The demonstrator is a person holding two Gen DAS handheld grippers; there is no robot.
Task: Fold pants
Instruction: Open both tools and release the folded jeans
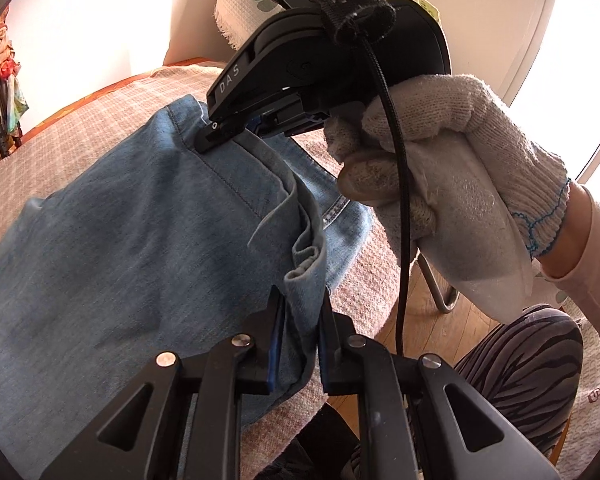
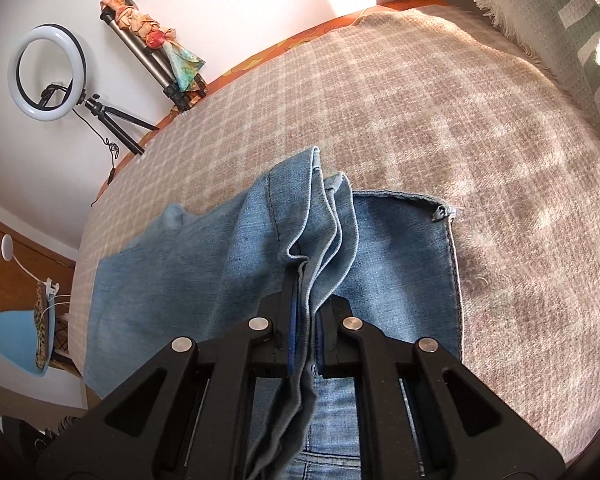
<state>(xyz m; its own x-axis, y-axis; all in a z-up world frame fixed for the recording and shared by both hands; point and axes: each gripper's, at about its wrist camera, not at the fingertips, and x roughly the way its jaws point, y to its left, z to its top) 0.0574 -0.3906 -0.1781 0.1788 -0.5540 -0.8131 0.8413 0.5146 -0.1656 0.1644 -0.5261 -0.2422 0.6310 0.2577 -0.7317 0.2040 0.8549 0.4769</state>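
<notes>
the bed [image 2: 440, 92], covered by a checked beige blanket, carried the pants [image 2: 172, 264] near its front edge. the pants lay partly folded, a broad blue denim panel spread flat on the blanket with a raised layer of hem edges gathered above it.

the deciding relation was that both grippers held the same lifted edge from one side. the left gripper [image 1: 300, 320] was clamped on a bunched fold of denim at the near end of that edge. the right gripper [image 1: 216, 134], held in a gloved hand [image 1: 452, 168], pinched the edge further along, toward the far side of the bed. the long axis of the held edge ran between the two grippers, roughly away from the left wrist view. the flat panel extended ahead of the right gripper [image 2: 304, 304] and to its left, so a carry-over in that direction would probably lay the lifted layer onto it. neither hand appeared clearly nearer to the landing area.

hidden matters: the waistband end ran out of view beneath the right gripper. how many layers each gripper held could not be counted. the lower part of the flat panel was covered by the gripper frames. the pillow [image 2: 560, 20] was cut off at the frame edge.
</notes>
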